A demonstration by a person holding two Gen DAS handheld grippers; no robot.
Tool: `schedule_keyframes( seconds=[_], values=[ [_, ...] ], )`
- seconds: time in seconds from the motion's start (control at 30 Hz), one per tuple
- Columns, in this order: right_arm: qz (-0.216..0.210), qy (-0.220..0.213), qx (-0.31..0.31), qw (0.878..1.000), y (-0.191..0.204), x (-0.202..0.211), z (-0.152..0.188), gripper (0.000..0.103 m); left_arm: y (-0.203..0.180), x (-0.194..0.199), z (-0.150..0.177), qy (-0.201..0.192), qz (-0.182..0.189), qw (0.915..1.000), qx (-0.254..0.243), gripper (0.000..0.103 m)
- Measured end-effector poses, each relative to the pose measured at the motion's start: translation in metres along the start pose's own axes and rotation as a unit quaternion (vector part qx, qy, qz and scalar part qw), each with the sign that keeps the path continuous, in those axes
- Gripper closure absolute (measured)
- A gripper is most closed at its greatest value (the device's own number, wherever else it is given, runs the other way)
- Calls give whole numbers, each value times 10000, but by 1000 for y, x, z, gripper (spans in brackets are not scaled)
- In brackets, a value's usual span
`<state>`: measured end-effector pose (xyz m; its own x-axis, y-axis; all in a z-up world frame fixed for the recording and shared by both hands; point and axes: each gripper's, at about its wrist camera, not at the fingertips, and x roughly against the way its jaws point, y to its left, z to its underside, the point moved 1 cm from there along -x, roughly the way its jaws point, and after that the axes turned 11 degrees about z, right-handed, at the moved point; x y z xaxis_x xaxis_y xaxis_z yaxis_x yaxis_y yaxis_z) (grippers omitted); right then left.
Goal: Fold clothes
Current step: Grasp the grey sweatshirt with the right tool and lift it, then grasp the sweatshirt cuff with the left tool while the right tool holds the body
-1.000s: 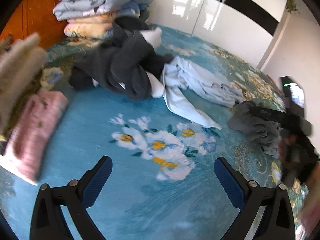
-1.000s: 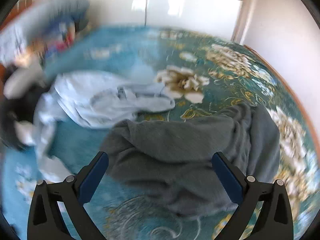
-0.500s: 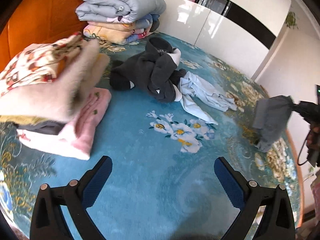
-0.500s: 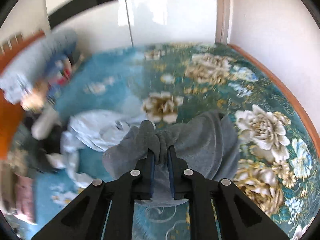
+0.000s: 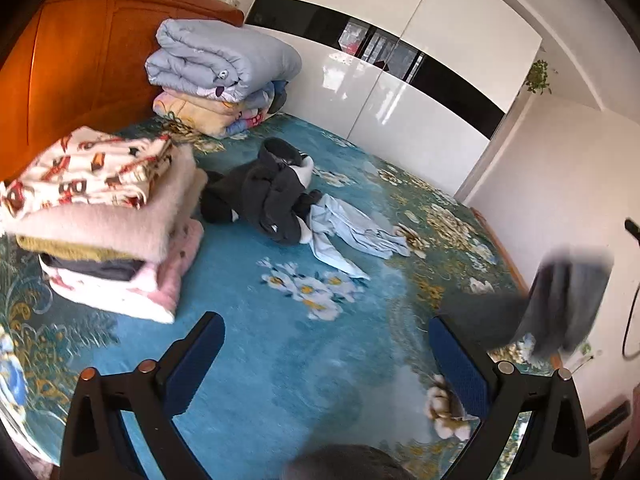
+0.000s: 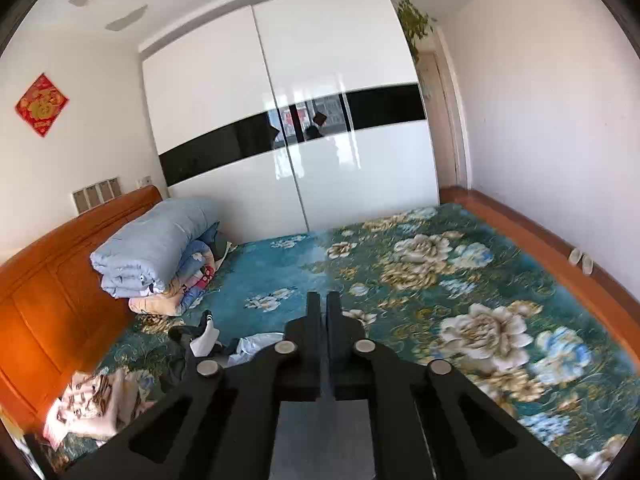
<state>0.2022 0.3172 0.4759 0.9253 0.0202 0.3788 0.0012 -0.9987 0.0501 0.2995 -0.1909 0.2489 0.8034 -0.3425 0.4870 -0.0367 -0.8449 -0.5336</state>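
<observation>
A grey garment (image 5: 560, 300) hangs blurred in the air at the right of the left wrist view, above the bed's edge. My right gripper (image 6: 324, 304) is shut; the cloth shows as a grey patch (image 6: 324, 432) below its jaws. My left gripper (image 5: 326, 340) is open and empty above the blue floral bedspread (image 5: 280, 344). A dark grey and white garment (image 5: 268, 196) and a pale blue shirt (image 5: 352, 228) lie crumpled mid-bed. A stack of folded clothes (image 5: 104, 220) stands at the left.
Folded quilts (image 5: 216, 76) are piled against the orange headboard (image 5: 60, 68). A white and black wardrobe (image 6: 292, 136) stands beyond the bed. The bed's wooden edge (image 6: 560, 256) runs along the right wall.
My right gripper has lifted the grey garment high off the bed and now faces the wardrobe. My left gripper has drawn back and up, staying open.
</observation>
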Motion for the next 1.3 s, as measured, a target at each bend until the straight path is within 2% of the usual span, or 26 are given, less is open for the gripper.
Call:
schedule_keyframes(
  seconds=[0.1,0.23,0.37,0.5,0.57,0.6,0.63,0.67,0.77,0.8,0.83,0.93,1.0,1.07,1.13,1.17,1.2,1.27,1.3],
  values=[
    [51,411,208,9989,2,-10,18,103,-6,-5,12,238,156,9994,193,0],
    [-75,1060,102,9943,9,-48,63,103,-10,0,22,363,29,9993,55,0],
    [-152,1942,10,9808,-1,-85,142,103,-2,3,27,374,-149,9991,123,0],
    [25,2895,-127,9571,-29,-104,229,103,7,-5,32,508,-235,9977,378,0],
    [109,3240,-312,9455,-47,-105,264,99,5,-11,33,559,-277,9975,342,0],
    [175,3318,-422,9422,-59,-101,277,86,1,-16,34,607,-277,9973,299,0],
    [253,3396,-525,9388,-71,-97,290,70,-4,-21,35,659,-270,9971,256,0],
    [345,3488,-632,9344,-84,-94,301,65,-8,-26,36,732,-234,9968,214,0],
    [599,3750,-1060,9190,-123,-83,335,64,-24,-43,44,974,-124,9952,65,0],
    [626,3820,-1330,9124,-136,-79,345,61,-30,-48,47,1057,-87,9944,13,0],
    [598,3937,-1692,9015,-150,-76,359,55,-35,-54,50,1142,-51,9934,-37,0],
    [315,4295,-2370,8708,-165,-74,389,53,-45,-66,58,1368,-26,9905,-149,0],
    [120,4447,-2658,8553,-165,-73,406,52,-46,-66,59,1390,-34,9902,-149,0],
    [-39,4509,-2937,8429,-163,-73,420,52,-46,-65,58,1378,-42,9904,-119,0],
    [-65,4510,-3043,8390,-157,-75,421,55,-44,-62,56,1342,-68,9908,-129,0],
    [-69,4510,-3084,8375,-154,-77,421,64,-42,-60,55,1316,-88,9912,-147,0],
    [-74,4510,-3125,8360,-151,-78,420,86,-41,-57,54,1291,-107,9914,-164,0],
    [-22,4471,-2955,8442,-137,-83,403,89,-38,-53,51,1232,-155,9920,-216,0],
    [-143,4410,-2899,8493,-129,-86,390,92,-37,-49,49,1164,-219,9925,-312,0]
  ],
)
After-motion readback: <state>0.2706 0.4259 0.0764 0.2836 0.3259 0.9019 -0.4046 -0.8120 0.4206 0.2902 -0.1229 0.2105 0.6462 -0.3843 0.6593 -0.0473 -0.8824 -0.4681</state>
